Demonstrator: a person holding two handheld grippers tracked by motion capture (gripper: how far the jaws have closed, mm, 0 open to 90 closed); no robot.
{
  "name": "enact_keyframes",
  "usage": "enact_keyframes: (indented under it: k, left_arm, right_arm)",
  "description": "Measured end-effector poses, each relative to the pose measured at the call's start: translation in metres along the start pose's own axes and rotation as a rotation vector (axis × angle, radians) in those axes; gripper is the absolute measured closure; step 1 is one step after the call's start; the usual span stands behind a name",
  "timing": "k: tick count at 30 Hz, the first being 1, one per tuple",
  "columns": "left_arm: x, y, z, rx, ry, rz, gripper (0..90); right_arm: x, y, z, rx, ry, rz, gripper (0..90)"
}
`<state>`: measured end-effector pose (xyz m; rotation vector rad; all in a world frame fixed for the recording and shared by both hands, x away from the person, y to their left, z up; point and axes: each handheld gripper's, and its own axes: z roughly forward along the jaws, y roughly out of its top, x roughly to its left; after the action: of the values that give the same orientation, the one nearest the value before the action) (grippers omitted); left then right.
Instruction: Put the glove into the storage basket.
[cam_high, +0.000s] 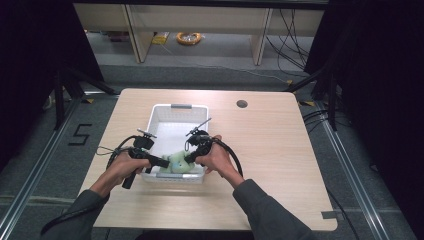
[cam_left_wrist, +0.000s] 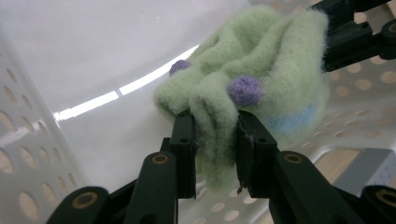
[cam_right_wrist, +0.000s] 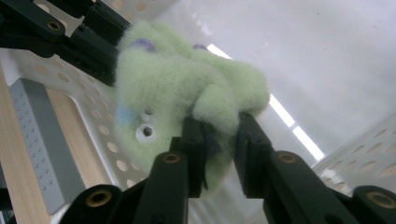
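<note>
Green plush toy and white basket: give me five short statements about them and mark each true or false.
1. The left tool is shut on the green plush toy. True.
2. The right tool hangs open, away from the toy. False: it also pinches a fold of the toy.
3. The toy is over the white basket. True.
4. The toy has purple spots. True.
5. The basket stands on the floor. False: it stands on the wooden table.

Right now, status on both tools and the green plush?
Left tool shut on green plush. Right tool shut on it too. Plush inside white basket, near wall. Nothing blocking.
</note>
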<state>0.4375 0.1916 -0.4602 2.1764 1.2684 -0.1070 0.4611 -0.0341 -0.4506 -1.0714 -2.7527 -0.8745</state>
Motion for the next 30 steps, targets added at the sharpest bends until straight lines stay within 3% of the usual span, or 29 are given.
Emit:
enact_keyframes:
  k: [3,4,6,10,15,20,22,27,28,29,30]
  left_arm:
    - [0.001,0.0,0.001,-0.001,0.017,-0.001,66.3]
    - [0.001,0.0,0.001,0.001,0.019,-0.004,63.9]
    - [0.002,0.001,0.001,-0.003,0.026,-0.021,63.0]
    - [-0.002,0.006,-0.003,-0.02,0.06,-0.009,53.4]
    - [-0.008,0.012,-0.009,-0.077,0.097,-0.015,49.9]
    - [-0.013,0.014,-0.014,-0.101,0.095,-0.012,46.5]
    - [-0.016,0.014,-0.016,-0.108,0.094,-0.002,45.4]
    - [-0.023,0.012,-0.019,-0.131,0.077,-0.008,42.0]
    - [-0.027,0.011,-0.02,-0.13,0.07,0.001,39.8]
    - [-0.027,0.011,-0.02,-0.13,0.07,0.001,39.1]
    - [-0.033,0.009,-0.022,-0.142,0.063,0.006,38.5]
  right_arm:
    - [0.0,0.001,0.0,0.0,-0.026,-0.02,71.3]
    - [-0.002,0.002,0.001,-0.019,-0.057,-0.042,66.4]
    - [-0.001,0.003,-0.001,-0.019,-0.063,-0.04,65.2]
    - [0.002,0.006,-0.011,-0.045,-0.078,-0.041,59.0]
    - [0.003,0.006,-0.025,-0.093,-0.073,-0.045,57.2]
    - [0.002,0.002,-0.036,-0.124,-0.069,-0.031,55.1]
    - [0.0,0.0,-0.04,-0.146,-0.067,-0.054,54.0]
    - [-0.001,-0.005,-0.049,-0.161,-0.061,-0.056,52.2]
    - [0.001,-0.008,-0.053,-0.154,-0.065,0.0,51.2]
    - [0.001,-0.008,-0.053,-0.154,-0.065,0.0,51.2]
    - [-0.001,-0.012,-0.056,-0.189,-0.054,-0.038,49.8]
